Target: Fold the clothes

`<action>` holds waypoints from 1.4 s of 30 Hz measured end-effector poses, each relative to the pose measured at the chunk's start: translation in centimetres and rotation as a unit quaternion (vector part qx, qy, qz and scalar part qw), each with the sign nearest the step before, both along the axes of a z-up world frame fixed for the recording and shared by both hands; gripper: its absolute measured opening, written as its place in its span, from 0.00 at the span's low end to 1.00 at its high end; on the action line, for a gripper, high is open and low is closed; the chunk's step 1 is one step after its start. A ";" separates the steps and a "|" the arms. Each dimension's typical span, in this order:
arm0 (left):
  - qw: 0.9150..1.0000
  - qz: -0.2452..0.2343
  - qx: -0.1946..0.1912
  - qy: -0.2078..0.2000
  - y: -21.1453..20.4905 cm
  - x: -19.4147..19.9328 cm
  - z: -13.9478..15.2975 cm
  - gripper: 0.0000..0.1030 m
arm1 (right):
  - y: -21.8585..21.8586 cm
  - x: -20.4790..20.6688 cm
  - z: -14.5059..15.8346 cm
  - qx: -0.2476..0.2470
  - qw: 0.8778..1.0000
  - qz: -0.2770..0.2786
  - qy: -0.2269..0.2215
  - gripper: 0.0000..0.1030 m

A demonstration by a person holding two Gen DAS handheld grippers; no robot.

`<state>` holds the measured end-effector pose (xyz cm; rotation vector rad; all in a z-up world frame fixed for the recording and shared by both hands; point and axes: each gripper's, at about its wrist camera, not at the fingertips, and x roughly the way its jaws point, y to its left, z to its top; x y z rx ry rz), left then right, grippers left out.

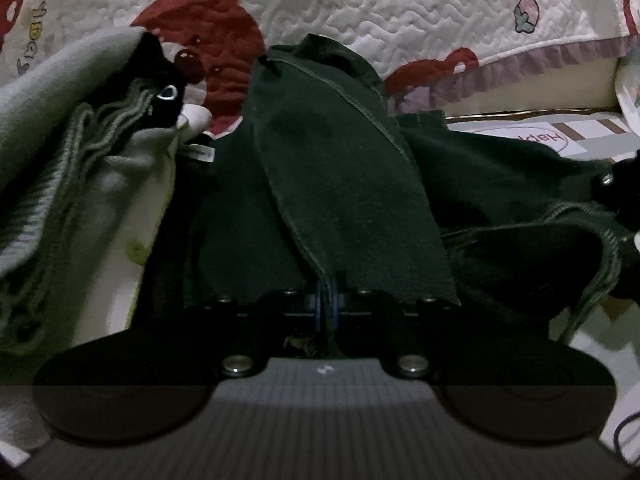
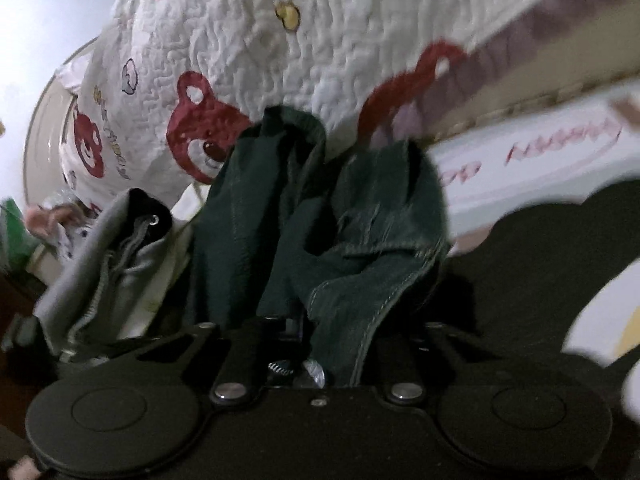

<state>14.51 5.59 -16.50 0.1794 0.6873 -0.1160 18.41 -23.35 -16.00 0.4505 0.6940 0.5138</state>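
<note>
Pinching separate stitched edges of the dark green denim garment, left gripper and right gripper hold it bunched, lifted before the bear-print white quilt; judged best: spread seams level, keep tension even, avoid grey ribbed knit.

A dark green garment with pale contrast stitching along its seams hangs bunched and creased, a long stitched flap drooping down its front and a folded hem curling forward at the bottom edge. Beside it, to the left, a light grey hooded sweatshirt lies crumpled, its dark-lined hood opening showing a metal eyelet and ribbed trim. The two pieces sit close together, the green one overlapping the space next to the grey.
</note>
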 end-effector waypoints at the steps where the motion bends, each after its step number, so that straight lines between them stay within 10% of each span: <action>1: 1.000 0.002 0.001 -0.001 0.1 -0.1 0.1 0.04 | -0.3 -0.2 0.5 -0.017 1.000 -0.003 -0.015 0.11; 9: 0.999 0.000 -0.048 0.026 1.1 -0.5 0.5 0.07 | -1.5 -0.3 1.3 -0.048 0.998 -0.018 -0.033 0.11; 13: 0.996 -0.013 -0.069 0.056 1.1 -0.3 -0.4 0.43 | -1.1 -0.6 0.8 -0.071 0.997 -0.011 -0.030 0.11; 17: 0.995 -0.011 -0.076 0.067 0.6 -0.1 -0.9 0.53 | -3.6 -0.5 -0.4 -0.055 0.996 -0.073 0.023 0.47; 21: 0.995 -0.002 -0.076 0.072 0.6 0.5 -1.4 0.65 | -6.3 -2.6 -0.7 -0.031 0.992 -0.107 0.052 0.57; 23: 0.992 -0.012 -0.093 0.084 1.0 1.0 -1.7 0.59 | -6.6 -4.5 -0.5 -0.024 0.995 -0.093 0.040 0.57; 25: 0.990 -0.019 -0.104 0.090 1.2 1.2 -1.8 0.20 | -6.4 -6.4 -0.3 -0.019 0.997 -0.069 0.026 0.57; 27: 0.993 -0.018 -0.085 0.083 0.8 0.9 -1.6 0.15 | -4.9 -8.3 0.0 -0.026 0.999 -0.022 0.005 0.61; 35: 0.999 0.022 -0.013 0.028 0.7 -1.3 -0.3 0.12 | 3.4 -11.3 -0.7 -0.167 0.976 0.117 -0.070 0.67; 42: 0.999 0.033 -0.030 0.032 2.2 -1.2 -0.7 0.12 | 4.8 -7.5 -2.8 -0.159 0.985 0.028 -0.053 0.67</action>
